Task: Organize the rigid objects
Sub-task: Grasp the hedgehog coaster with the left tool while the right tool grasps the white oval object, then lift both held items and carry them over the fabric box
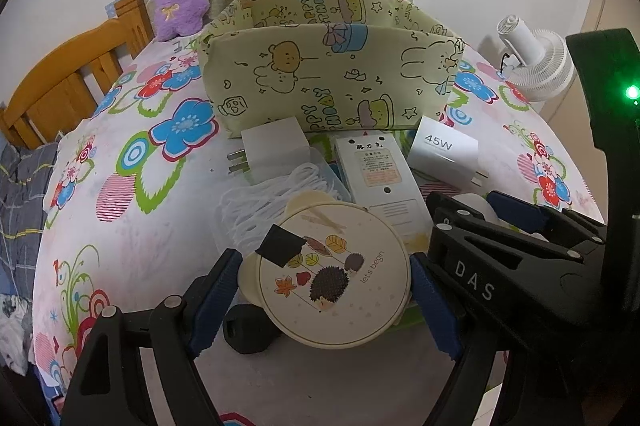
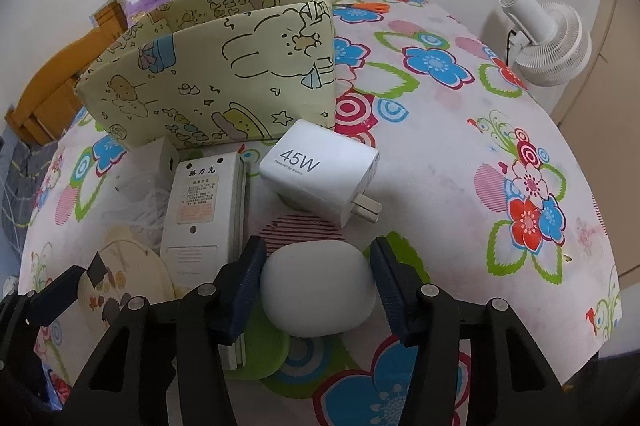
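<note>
Two hand-held grippers reach over a flower-print tablecloth (image 2: 460,162), towards clutter lying in front of a yellow cartoon-print fabric storage box (image 1: 320,74).

The left gripper (image 1: 324,290) pinches a round cream lid with a hedgehog picture (image 1: 332,282), its blue pads pressed to opposite edges. The lid looks like thin, stiff plastic, light and smooth; held by the rim it could pivot or slip.

The right gripper (image 2: 318,282) brackets a smooth white rounded case (image 2: 318,288) near the table's front edge. Its jaws sit against both sides, apparently gripping. The case looks hard and glossy, with curved sides that may squirt out, so the widest middle seems the safest hold.

Behind lie a 45W charger (image 2: 320,170), a long white labelled box (image 2: 200,210), another white plug adapter (image 1: 276,150) and a coiled white cable (image 1: 272,202).

The storage box's inside is hidden. A dark object under the lid (image 1: 244,330) cannot be identified.
</note>
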